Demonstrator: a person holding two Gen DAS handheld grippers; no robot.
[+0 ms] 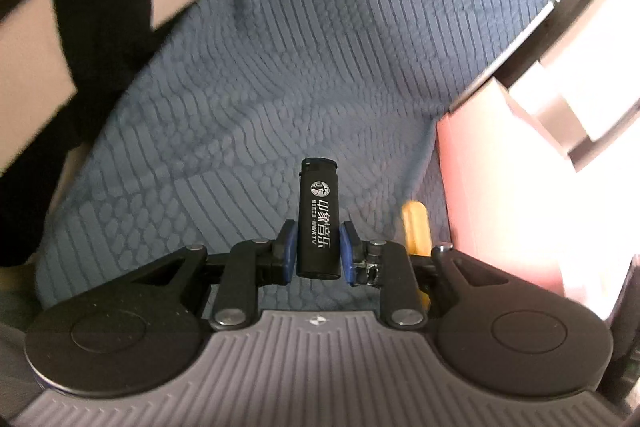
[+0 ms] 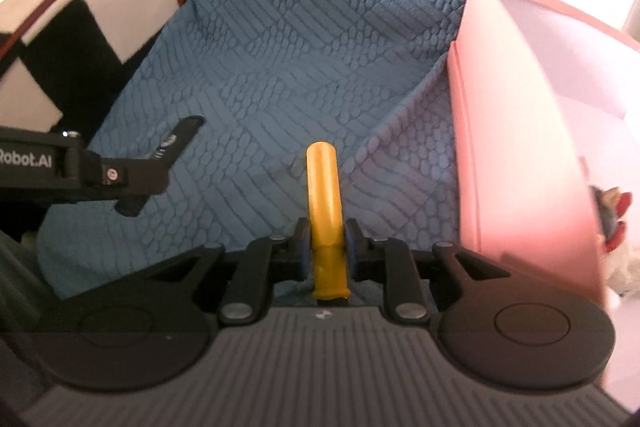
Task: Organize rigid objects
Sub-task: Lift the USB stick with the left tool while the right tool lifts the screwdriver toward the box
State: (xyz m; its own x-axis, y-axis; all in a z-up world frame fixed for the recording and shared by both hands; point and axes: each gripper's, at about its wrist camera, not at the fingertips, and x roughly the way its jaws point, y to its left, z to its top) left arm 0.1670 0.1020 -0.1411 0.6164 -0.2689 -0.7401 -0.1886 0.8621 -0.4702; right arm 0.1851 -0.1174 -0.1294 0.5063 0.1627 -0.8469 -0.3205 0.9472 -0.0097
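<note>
My left gripper is shut on a black lighter with white print, held lengthwise above the blue quilted cover. My right gripper is shut on a yellow rounded stick, pointing forward over the same cover. In the right wrist view the left gripper shows at the left with the black lighter sticking out. The yellow stick also shows in the left wrist view, just right of the left fingers.
A pink box stands open at the right, close to both grippers; it shows in the left wrist view too. A red, white and black checked blanket lies at the left. A small plush toy sits at the right edge.
</note>
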